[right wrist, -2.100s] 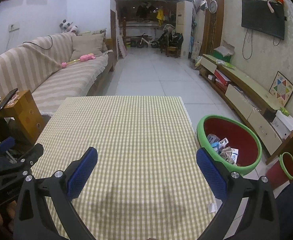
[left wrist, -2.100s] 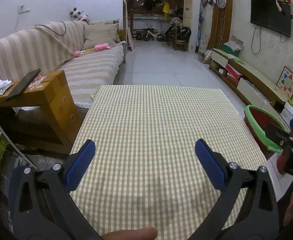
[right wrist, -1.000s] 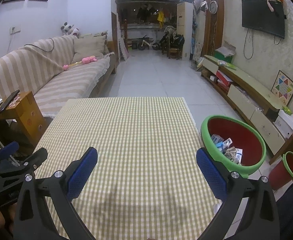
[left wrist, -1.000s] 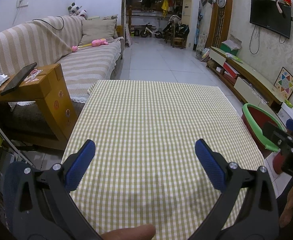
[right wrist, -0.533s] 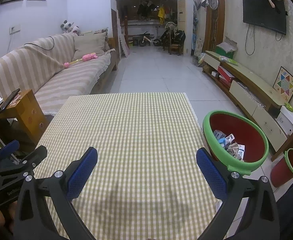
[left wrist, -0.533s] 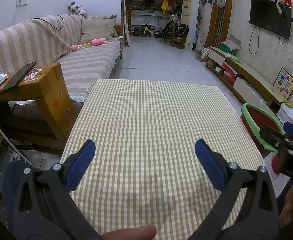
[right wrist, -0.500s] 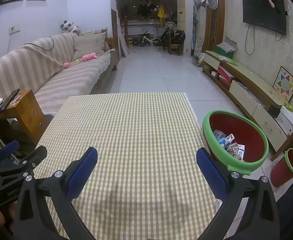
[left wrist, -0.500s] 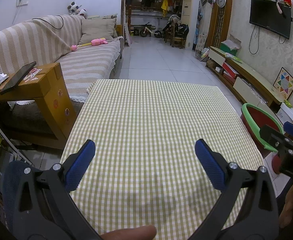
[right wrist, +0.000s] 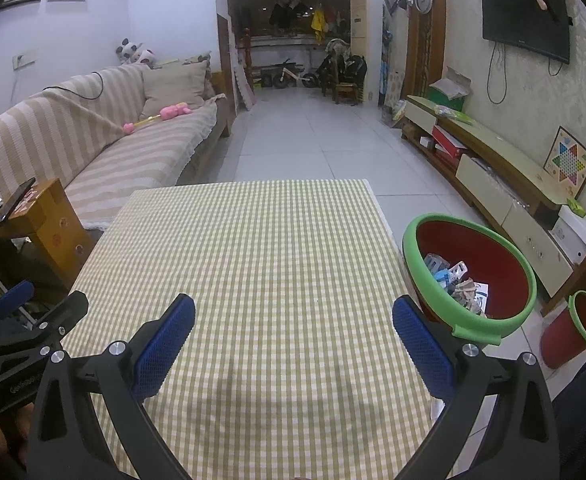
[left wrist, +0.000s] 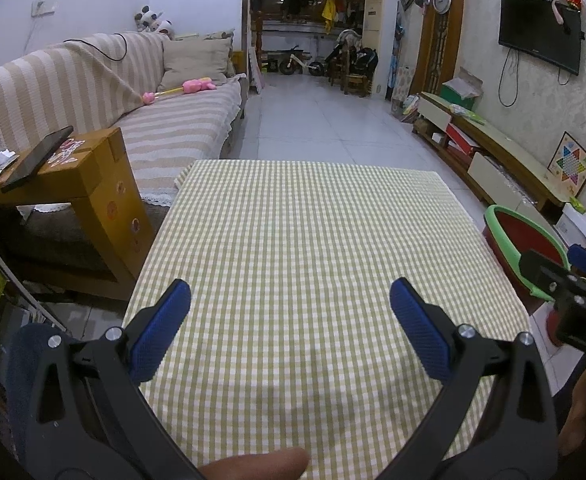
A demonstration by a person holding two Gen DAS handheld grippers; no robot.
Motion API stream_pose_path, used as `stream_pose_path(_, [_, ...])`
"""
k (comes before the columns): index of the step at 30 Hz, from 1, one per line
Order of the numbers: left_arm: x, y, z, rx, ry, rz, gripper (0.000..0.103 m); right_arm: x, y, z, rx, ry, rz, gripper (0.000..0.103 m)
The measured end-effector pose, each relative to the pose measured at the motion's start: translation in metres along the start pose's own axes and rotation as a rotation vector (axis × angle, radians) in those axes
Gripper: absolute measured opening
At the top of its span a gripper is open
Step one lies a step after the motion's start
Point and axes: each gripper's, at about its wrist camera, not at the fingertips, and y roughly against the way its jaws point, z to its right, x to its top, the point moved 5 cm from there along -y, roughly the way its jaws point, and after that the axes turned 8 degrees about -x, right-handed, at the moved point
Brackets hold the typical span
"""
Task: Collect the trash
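A table with a green-and-white checked cloth (left wrist: 305, 240) (right wrist: 253, 256) lies under both grippers; I see no trash on it. A red bin with a green rim (right wrist: 469, 276) stands on the floor at the table's right side and holds crumpled wrappers (right wrist: 453, 280); its edge shows in the left wrist view (left wrist: 513, 240). My left gripper (left wrist: 291, 304) is open and empty above the near end of the table. My right gripper (right wrist: 293, 318) is open and empty, just left of the bin. Each gripper shows at the edge of the other's view.
A striped sofa (left wrist: 93, 96) with a pink toy (left wrist: 185, 88) runs along the left. A wooden side table (left wrist: 65, 176) with a phone stands by the table's left edge. A low TV cabinet (right wrist: 505, 168) lines the right wall. A small red bin (right wrist: 569, 328) stands at far right.
Both grippers have drifted back and up slightly, so more of the table and bin shows. Both stayed open and empty.
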Motion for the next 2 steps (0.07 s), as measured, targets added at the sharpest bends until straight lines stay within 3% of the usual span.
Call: stream_pose_path(2, [0.0001,0.0005,-0.001,0.005,0.002,0.001,0.098,0.0005,-0.0003,0.0,0.0,-0.001,-0.001,0.096])
